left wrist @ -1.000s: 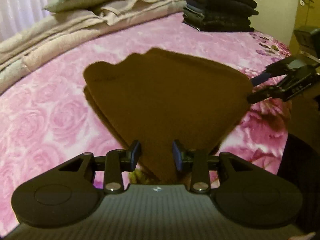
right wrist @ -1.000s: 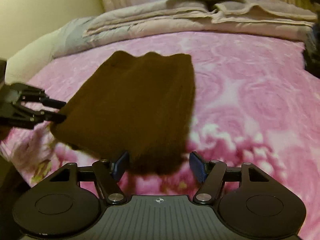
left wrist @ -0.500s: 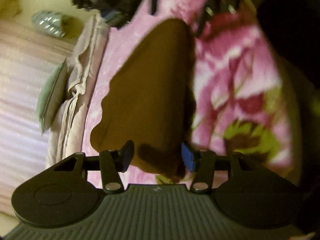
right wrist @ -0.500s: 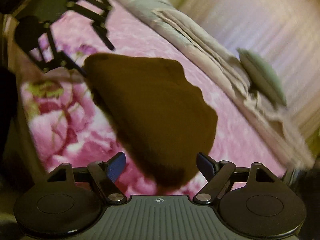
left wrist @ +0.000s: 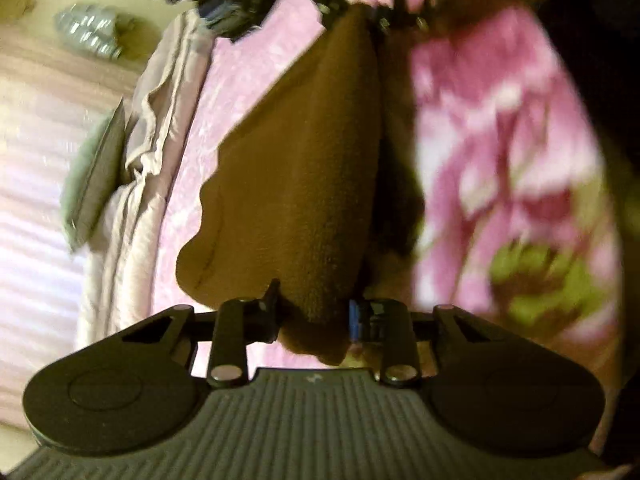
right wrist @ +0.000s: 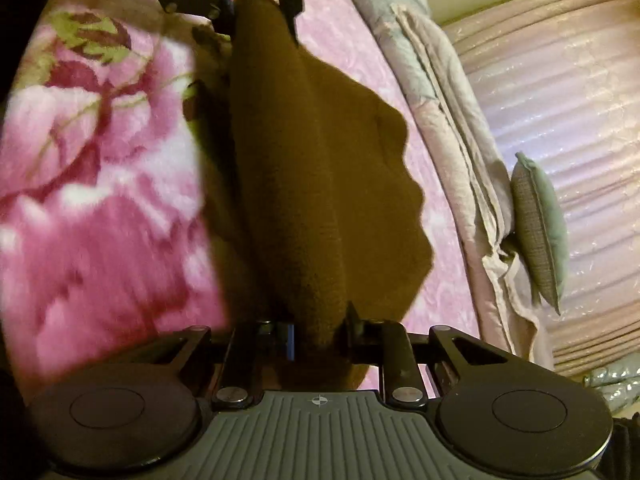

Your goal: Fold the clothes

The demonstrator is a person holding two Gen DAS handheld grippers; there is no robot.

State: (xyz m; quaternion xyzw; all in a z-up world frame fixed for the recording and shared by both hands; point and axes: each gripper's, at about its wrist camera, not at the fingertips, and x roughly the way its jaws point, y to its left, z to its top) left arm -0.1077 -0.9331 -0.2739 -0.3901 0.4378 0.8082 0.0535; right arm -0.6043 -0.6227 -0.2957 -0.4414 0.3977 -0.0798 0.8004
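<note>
Both tools had just been closing, the left tool [left wrist: 314,314] and right tool [right wrist: 320,330] each pinching an end of the soft, limp brown cloth [left wrist: 304,168], which hung over the bed [left wrist: 500,92].

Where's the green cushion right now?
The green cushion shows at the right edge of the right wrist view and at the left edge of the left wrist view, leaning against the folded beige bedding beyond the pink blanket.

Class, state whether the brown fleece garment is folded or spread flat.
Folded: the brown fleece garment shows doubled layers with a rounded fold edge and hangs above the pink floral blanket.
</note>
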